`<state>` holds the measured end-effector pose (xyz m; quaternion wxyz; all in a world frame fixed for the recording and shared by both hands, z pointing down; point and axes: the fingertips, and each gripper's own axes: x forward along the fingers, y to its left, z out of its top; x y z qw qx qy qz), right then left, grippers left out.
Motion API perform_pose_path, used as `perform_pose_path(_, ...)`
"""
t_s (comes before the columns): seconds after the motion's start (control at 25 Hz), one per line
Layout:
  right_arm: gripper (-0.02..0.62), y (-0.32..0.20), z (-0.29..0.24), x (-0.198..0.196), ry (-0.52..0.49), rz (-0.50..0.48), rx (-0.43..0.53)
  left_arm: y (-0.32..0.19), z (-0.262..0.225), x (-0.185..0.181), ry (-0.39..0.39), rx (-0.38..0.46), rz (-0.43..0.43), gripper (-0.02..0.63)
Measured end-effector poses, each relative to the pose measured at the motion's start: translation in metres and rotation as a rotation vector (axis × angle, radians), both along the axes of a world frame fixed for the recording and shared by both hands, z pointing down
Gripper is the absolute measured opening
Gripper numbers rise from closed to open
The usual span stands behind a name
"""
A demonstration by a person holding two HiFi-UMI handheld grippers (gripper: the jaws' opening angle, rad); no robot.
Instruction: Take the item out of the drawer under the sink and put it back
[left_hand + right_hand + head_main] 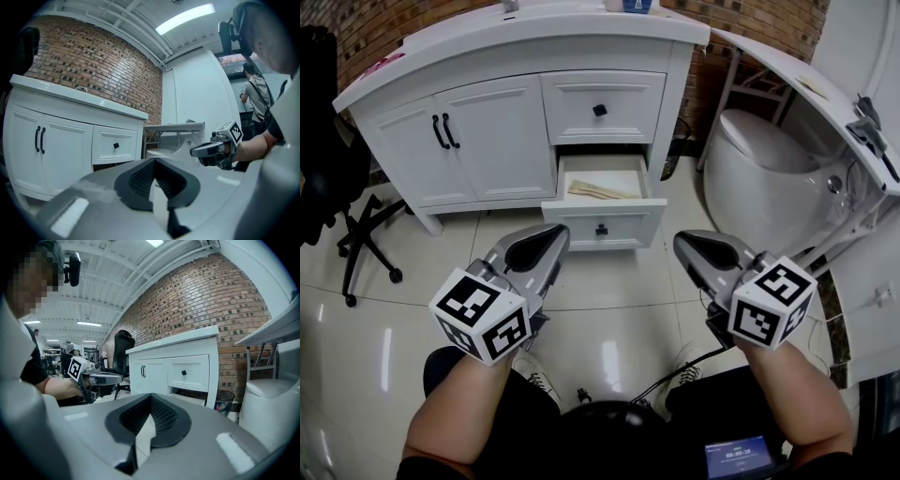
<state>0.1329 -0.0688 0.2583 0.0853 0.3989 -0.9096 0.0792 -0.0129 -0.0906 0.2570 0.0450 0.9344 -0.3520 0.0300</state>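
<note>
The white vanity's lower drawer (602, 225) is pulled open. Pale wooden sticks (598, 191) lie inside it. The upper drawer (600, 108) above it is closed. My left gripper (555, 234) hovers over the floor just in front of the open drawer's left corner, shut and empty. My right gripper (684, 242) hangs to the right of the drawer front, also shut with nothing in it. In the left gripper view the jaws (154, 161) meet at their tips, and the right gripper (199, 151) shows beyond. The right gripper view shows its jaws (151, 397) closed and the open drawer (190, 399) ahead.
A black office chair (337, 169) stands left of the vanity. A white toilet (759, 159) and a slanted white counter (806, 84) are on the right. A dark bin (226, 404) sits between vanity and toilet. A person (258, 98) stands far behind.
</note>
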Motion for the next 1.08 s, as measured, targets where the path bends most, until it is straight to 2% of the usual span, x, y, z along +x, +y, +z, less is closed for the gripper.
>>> perform_pose_path(1.08, 0.006, 0.0027, 0.0032, -0.0043, 0.008, -0.015, -0.009, 0.0005, 0.0013, 0.0016, -0.002, 0.0, 0.001, 0.006)
